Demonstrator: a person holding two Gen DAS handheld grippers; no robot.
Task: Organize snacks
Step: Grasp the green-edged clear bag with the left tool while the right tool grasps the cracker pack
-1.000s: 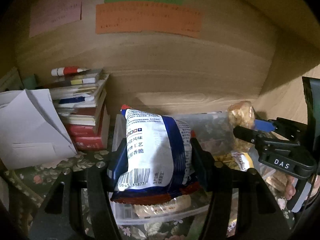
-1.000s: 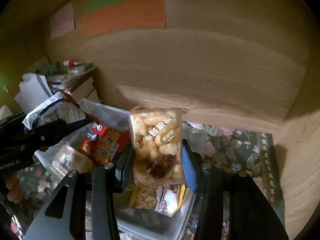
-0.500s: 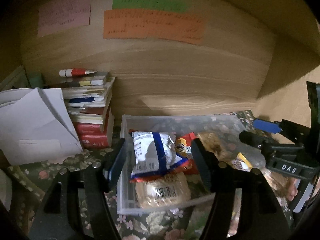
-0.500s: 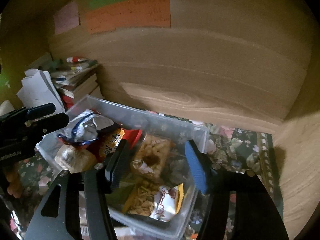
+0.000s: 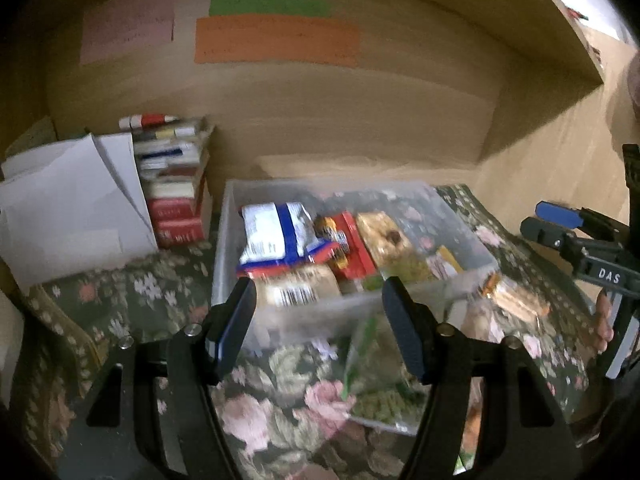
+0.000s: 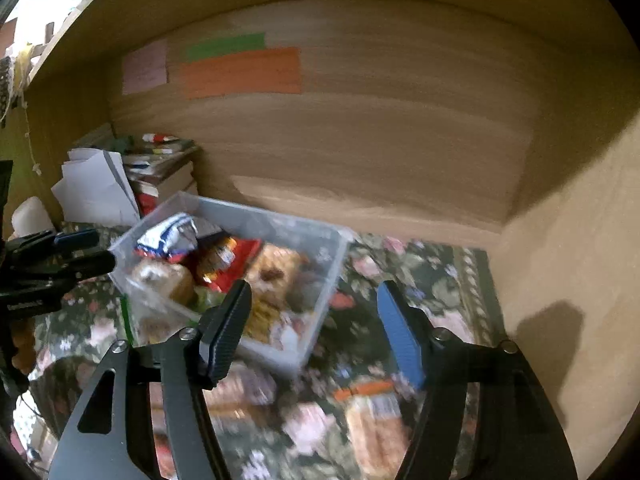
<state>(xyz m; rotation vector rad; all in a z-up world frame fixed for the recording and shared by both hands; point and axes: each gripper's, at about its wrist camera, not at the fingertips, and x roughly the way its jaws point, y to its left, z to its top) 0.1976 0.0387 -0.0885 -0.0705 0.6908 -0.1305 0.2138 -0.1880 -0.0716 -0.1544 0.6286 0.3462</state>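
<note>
A clear plastic bin (image 5: 352, 304) (image 6: 320, 300) stands on the floral cloth and holds several snack packs. A white and blue bag (image 5: 276, 236) (image 6: 170, 238) lies at its left, a red pack (image 5: 352, 244) (image 6: 236, 256) beside it, and a puffed snack pack (image 5: 384, 234) (image 6: 276, 270) to the right. My left gripper (image 5: 320, 320) is open and empty in front of the bin. My right gripper (image 6: 312, 320) is open and empty near the bin's right front corner. Loose packs lie in front of the bin: a green one (image 5: 380, 380) and an orange-topped one (image 6: 372, 420).
A stack of books (image 5: 172, 184) and white folded paper (image 5: 68, 212) stand left of the bin. A wooden back wall (image 5: 320, 120) with coloured notes and a wooden side wall (image 6: 560, 320) close in the shelf. Another loose pack (image 5: 516, 300) lies at the right.
Both grippers have opened and dropped their packs into the bin: the white and blue bag from the left, the puffed snack pack from the right. Both have then drawn back from the bin.
</note>
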